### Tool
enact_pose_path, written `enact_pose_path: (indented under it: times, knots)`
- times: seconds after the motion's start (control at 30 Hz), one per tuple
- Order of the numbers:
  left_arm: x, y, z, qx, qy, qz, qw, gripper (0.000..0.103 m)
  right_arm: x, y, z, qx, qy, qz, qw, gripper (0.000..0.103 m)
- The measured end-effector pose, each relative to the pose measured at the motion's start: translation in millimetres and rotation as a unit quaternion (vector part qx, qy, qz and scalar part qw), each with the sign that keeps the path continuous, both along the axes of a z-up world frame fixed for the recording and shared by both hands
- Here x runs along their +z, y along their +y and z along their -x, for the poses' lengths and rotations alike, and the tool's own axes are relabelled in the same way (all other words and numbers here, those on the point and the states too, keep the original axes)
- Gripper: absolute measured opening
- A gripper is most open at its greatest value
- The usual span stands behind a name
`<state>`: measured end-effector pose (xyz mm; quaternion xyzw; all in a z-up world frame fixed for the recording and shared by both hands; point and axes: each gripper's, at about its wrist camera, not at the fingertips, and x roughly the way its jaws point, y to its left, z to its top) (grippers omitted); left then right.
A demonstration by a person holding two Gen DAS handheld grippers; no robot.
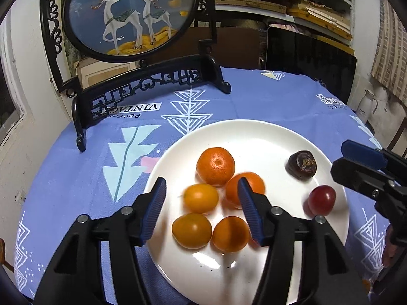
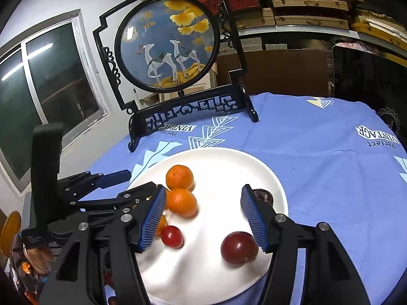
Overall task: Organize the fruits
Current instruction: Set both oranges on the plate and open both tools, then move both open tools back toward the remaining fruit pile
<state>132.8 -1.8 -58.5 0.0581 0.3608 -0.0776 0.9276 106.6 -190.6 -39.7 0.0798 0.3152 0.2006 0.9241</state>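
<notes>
Both hand-held grippers, left [image 1: 201,211] and right [image 2: 203,218], hang part open and empty over the white plate [image 1: 254,137]. Oranges [image 1: 215,162] cluster at its 9 o'clock, red fruits [image 2: 239,247] toward 4 o'clock. Risk: round fruit could roll off the rim if nudged.

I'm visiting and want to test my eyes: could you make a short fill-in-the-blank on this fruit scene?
1. All the fruits lie on a round white ___.
2. The tablecloth under it is ___.
3. The round framed picture at the back shows two white ___.

Missing words: plate; blue; deer
</notes>
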Motion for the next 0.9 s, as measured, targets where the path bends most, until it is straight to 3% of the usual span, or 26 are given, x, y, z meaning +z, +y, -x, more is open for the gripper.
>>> enact_pose_path:
  times: [0.2, 0.3, 0.4, 0.5, 0.77, 0.9]
  knots:
    - [8, 11, 0, 0.014, -0.012, 0.010, 0.9998, 0.068, 2, 3, 2, 0.010, 0.001, -0.001, 1.000, 0.063]
    - [12, 17, 0, 0.019, -0.014, 0.023, 0.9994, 0.071, 6, 4, 5, 0.024, 0.003, -0.009, 1.000, 0.071]
    - [20, 17, 7, 0.006, -0.017, 0.032, 0.9993, 0.072, 14, 4, 15, 0.025, -0.007, -0.013, 1.000, 0.072]
    - [29, 17, 34, -0.021, -0.045, 0.034, 0.9982, 0.082, 13, -5, 41, 0.033, -0.002, -0.027, 0.999, 0.072]
    - [10, 43, 114, -0.054, -0.040, -0.034, 0.9971, 0.083, -26, -39, 134, 0.051, 0.050, 0.094, 0.993, 0.074]
    - [3, 59, 144, -0.074, -0.028, -0.044, 0.9959, 0.084, -50, -44, 159, 0.056, 0.084, 0.113, 0.988, 0.074]
